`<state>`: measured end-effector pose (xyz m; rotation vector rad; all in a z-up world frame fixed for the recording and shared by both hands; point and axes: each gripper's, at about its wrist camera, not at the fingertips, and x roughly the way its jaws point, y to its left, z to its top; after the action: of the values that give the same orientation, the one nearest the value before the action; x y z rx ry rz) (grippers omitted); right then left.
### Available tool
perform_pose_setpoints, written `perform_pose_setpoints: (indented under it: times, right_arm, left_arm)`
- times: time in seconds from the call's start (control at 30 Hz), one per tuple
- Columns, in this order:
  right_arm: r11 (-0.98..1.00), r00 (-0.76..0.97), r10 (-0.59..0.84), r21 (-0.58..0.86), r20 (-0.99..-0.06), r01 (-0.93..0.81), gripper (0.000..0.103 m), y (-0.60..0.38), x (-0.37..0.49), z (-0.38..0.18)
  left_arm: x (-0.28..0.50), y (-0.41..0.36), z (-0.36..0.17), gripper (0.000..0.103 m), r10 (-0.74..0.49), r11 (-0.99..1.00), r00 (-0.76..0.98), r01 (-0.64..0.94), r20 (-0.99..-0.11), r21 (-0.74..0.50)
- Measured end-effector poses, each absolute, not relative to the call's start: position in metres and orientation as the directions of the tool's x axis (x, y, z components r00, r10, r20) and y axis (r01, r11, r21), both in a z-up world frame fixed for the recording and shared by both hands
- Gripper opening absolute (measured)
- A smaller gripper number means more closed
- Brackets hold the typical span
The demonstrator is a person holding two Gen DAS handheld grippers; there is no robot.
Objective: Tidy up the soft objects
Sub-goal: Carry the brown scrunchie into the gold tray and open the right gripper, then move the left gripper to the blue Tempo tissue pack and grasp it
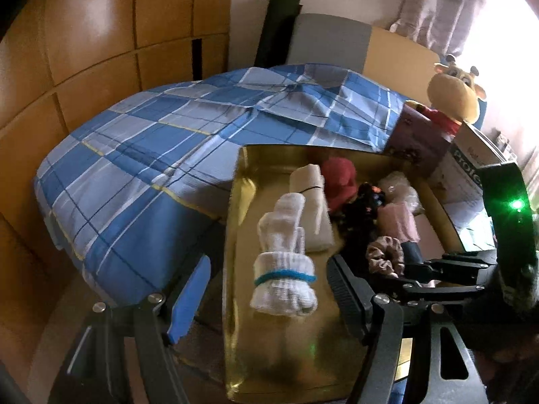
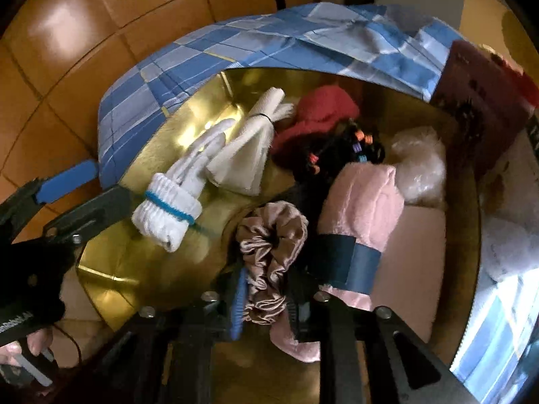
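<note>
An open gold box [image 1: 235, 235] holds the soft things. A white sock roll [image 1: 283, 279] with a blue band lies at its left. Beside it lie a cream cloth roll [image 1: 313, 208], a red fuzzy piece [image 1: 340, 181], black beaded hair ties [image 1: 363, 202] and a pink fluffy roll [image 2: 360, 202] with a dark blue band. My left gripper [image 1: 267, 299] is open, its blue pad outside the box's left wall and its black finger inside, with the sock roll lying between. My right gripper [image 2: 267, 303] points down into the box, its pads against a taupe satin scrunchie [image 2: 269, 235].
The box stands against a bed with a blue checked sheet [image 1: 151, 155]. Wooden wardrobe doors [image 1: 84, 50] rise at the left. A giraffe plush [image 1: 454, 97] and cardboard boxes [image 1: 461, 181] crowd the right side. A clear bag of white fluff [image 2: 421, 168] fills the box's far right corner.
</note>
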<state>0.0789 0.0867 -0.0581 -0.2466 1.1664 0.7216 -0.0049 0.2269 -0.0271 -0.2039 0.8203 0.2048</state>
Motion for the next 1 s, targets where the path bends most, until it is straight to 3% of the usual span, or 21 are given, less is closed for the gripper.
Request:
perform_pose_setpoints:
  times: [0.2,1.0]
  right_arm:
    - [0.773,0.223,0.413,0.21,-0.883,-0.599,0.038,0.079,0.077,-0.05]
    - [0.84,0.424,0.45,0.211,-0.786,-0.499,0.039,-0.003,0.053,0.004]
  left_arm:
    - [-0.007,0.232,-0.03,0.072,0.102,0.956,0.659,-0.271,-0.745,-0.109]
    - [-0.013,0.179,-0.011,0.074,0.03,0.992,0.699,-0.111,-0.714,-0.067]
